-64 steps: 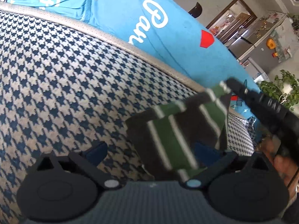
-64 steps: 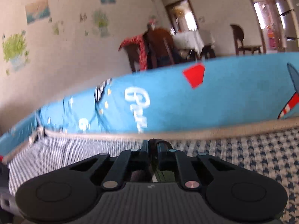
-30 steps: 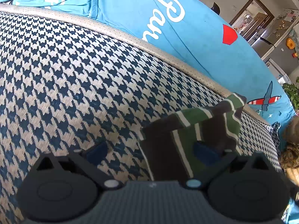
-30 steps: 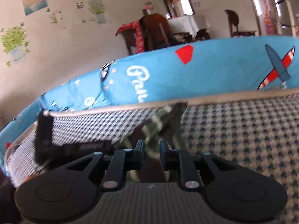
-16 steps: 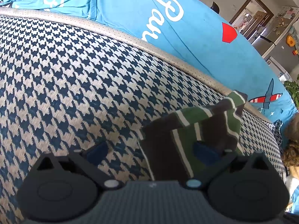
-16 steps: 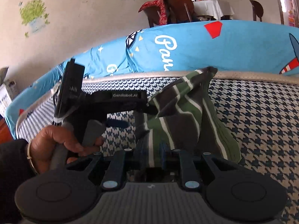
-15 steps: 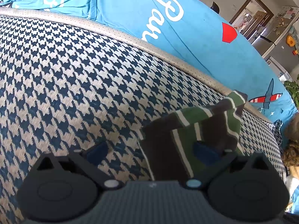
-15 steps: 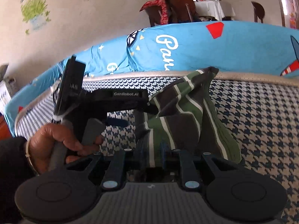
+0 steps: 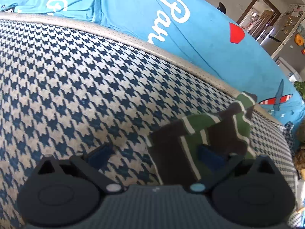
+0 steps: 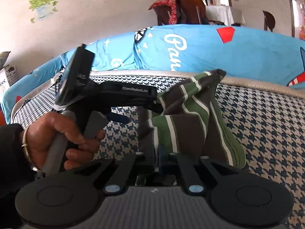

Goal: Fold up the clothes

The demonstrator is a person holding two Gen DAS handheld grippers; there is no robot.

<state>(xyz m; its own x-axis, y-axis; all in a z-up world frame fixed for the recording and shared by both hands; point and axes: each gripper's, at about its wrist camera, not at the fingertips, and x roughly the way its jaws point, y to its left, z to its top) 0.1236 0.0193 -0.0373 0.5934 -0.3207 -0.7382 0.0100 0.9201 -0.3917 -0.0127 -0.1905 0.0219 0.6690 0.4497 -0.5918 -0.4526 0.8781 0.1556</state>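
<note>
A green, brown and white striped garment (image 9: 207,133) (image 10: 183,126) lies bunched on the houndstooth cushion (image 9: 76,80) (image 10: 266,114), one corner sticking up. My left gripper (image 9: 152,153) is open; its right finger (image 9: 207,154) rests against the cloth and its left one stands over bare cushion. In the right wrist view a hand (image 10: 63,133) holds that left gripper (image 10: 139,112) against the garment's left side. My right gripper (image 10: 157,153) is at the garment's near edge, its jaws closing with the cloth's edge pinched between them.
A grey piped border (image 9: 171,51) edges the cushion, and behind it rises a blue cover (image 9: 190,28) (image 10: 228,53) with white lettering. Chairs and a white-clothed table (image 10: 223,13) stand by the far wall. A fridge (image 9: 282,34) is at the right.
The right gripper has come down close to the garment and its fingers have drawn together on the near edge. The left gripper and the garment have hardly moved.
</note>
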